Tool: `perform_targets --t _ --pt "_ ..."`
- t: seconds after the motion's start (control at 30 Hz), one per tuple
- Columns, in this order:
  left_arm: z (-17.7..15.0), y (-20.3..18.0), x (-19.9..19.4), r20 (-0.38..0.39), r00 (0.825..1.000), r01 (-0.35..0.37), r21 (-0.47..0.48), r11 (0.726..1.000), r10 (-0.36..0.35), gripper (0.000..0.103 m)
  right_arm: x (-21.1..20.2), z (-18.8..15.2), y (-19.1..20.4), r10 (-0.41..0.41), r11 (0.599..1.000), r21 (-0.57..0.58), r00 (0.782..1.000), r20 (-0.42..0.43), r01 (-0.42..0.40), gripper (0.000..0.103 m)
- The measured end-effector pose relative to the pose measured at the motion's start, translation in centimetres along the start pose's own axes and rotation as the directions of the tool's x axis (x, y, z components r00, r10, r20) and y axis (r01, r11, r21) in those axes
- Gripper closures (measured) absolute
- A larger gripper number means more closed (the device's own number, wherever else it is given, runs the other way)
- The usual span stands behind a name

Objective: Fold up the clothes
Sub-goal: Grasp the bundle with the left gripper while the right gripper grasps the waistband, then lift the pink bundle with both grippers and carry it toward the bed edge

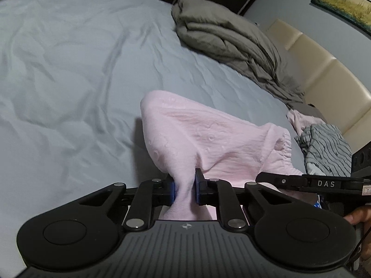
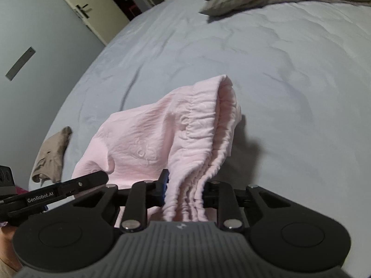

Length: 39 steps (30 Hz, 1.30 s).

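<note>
A pale pink garment (image 1: 208,139) with a gathered elastic waistband (image 2: 222,120) hangs lifted over the light blue bed sheet (image 1: 69,69). My left gripper (image 1: 184,188) is shut on a bunched fold of its plain edge, the cloth squeezed between the blue pads. In the right wrist view my right gripper (image 2: 185,190) is shut on the ruffled waistband end, with several pleats pinched between the fingers. The right gripper (image 1: 301,183) shows as a black arm at the right of the left wrist view. The left gripper (image 2: 58,192) crosses the lower left of the right wrist view.
A folded grey duvet (image 1: 227,37) lies at the far side of the bed near a cream headboard (image 1: 324,74). A striped grey garment (image 1: 324,150) and another pink piece (image 1: 299,115) sit at the right. A small brown garment (image 2: 52,155) lies at the bed's left edge, by a door (image 2: 88,11).
</note>
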<state>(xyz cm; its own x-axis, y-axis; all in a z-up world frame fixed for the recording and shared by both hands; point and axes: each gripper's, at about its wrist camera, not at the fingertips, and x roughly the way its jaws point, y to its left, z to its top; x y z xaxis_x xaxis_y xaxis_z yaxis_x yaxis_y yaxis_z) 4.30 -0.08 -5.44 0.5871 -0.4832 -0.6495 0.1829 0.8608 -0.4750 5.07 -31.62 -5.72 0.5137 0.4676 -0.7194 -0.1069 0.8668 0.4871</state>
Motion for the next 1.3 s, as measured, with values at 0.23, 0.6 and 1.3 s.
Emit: perform_targets --t 0.23,0.6,1.3 --pt "2.0 2.5 -4.8 0.064 0.996 -0.061 -0.018 0.998 0.062 0.09 0.7 1.6 5.5 0.069 0.996 -0.055 0.997 0.017 -0.068 0.079" --pt "6.3 9.2 -13.4 0.124 0.981 -0.143 -0.037 0.989 0.147 0.09 4.1 3.8 16.5 0.221 0.966 -0.135 0.975 0.001 -0.218 0.079" --pt "13.7 25.5 -22.1 0.182 0.925 -0.308 -0.15 0.939 0.333 0.091 18.1 5.3 33.4 0.437 0.893 -0.109 0.899 -0.031 -0.438 0.078"
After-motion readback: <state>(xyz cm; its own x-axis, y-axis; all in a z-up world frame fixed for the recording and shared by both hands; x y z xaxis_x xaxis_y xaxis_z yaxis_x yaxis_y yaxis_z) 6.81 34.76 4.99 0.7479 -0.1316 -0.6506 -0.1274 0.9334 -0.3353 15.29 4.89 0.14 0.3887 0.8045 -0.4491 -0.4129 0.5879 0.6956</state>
